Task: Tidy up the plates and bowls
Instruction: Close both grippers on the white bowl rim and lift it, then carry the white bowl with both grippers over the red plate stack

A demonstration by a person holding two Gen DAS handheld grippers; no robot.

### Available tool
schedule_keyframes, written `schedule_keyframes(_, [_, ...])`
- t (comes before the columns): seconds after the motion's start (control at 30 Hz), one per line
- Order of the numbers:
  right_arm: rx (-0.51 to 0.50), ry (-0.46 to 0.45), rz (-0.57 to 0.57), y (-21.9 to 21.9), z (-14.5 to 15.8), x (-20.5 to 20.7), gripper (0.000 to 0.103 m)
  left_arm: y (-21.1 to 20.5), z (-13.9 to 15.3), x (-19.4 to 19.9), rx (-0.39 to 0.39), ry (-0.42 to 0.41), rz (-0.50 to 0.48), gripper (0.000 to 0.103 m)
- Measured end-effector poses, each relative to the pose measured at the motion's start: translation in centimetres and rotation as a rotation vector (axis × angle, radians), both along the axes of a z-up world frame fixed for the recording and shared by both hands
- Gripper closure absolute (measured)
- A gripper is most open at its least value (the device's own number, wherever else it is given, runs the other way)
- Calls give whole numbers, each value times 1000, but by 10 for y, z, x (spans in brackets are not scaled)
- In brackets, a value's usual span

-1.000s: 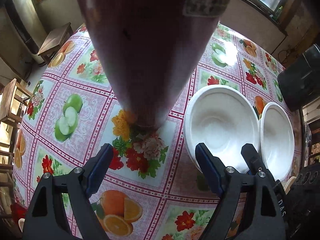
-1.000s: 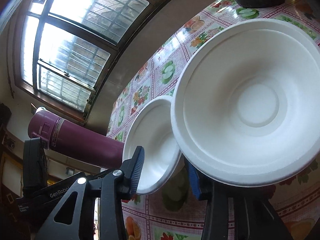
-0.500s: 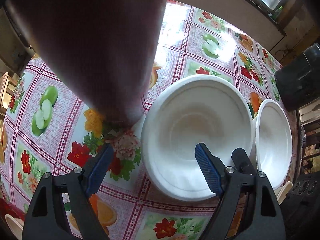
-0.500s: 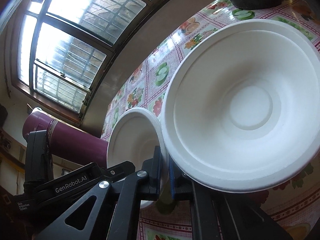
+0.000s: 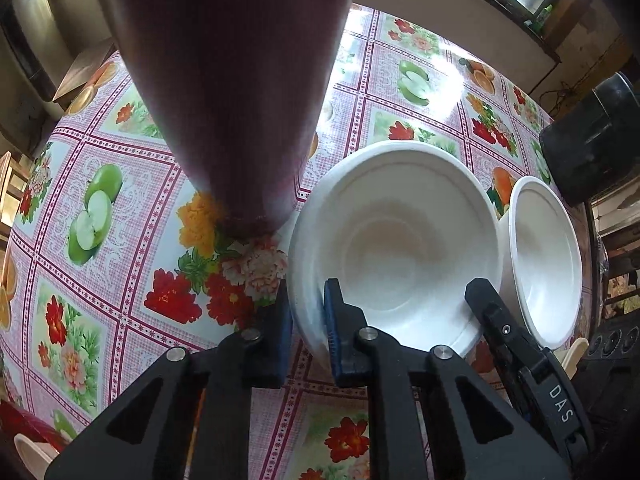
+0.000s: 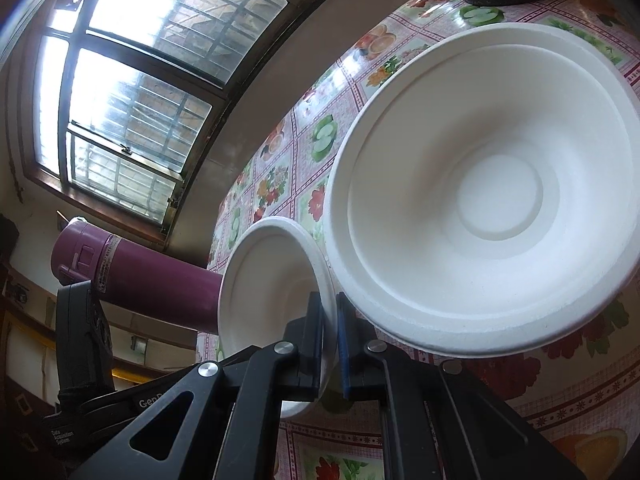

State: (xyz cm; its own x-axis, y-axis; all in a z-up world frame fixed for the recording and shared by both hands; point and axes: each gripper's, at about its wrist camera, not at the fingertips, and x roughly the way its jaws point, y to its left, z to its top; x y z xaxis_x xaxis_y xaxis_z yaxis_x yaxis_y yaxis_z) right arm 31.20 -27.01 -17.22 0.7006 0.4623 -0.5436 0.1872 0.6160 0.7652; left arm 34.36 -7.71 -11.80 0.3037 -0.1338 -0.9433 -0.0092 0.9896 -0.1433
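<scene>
Looking along the left hand-held gripper [image 5: 308, 334], its two blue-padded jaws have just been closing and now pinch the near rim of the wide white bowl [image 5: 394, 248], one pad outside the wall and one inside. That bowl sits on the flowered desk [image 5: 120, 216] straight ahead of the fingers. Just beyond it to the right stands the second white bowl [image 5: 546, 260], with the right hand-held gripper [image 5: 486, 300] reaching between the two. A maroon flask [image 5: 236, 80] rises ahead and to the left, close to the lens.

From the right wrist, the right hand-held gripper [image 6: 330, 344] is clamped together on the rim of the wide white bowl [image 6: 264, 292], which extends left of its fingers. The second white bowl [image 6: 488, 196] fills the space ahead and to the right, its rim just beside the jaws. The maroon flask [image 6: 152, 276] lies far left, behind the left tool.
</scene>
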Motion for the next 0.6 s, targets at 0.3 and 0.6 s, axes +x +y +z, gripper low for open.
schedule_keyframes(0.3, [-12, 34, 40, 12, 7, -14, 97, 20, 10, -37, -16, 3, 12, 90])
schedule_keyframes(0.6, [-12, 63, 93, 19, 10, -84, 97, 33, 13, -124, -42, -24, -29, 88])
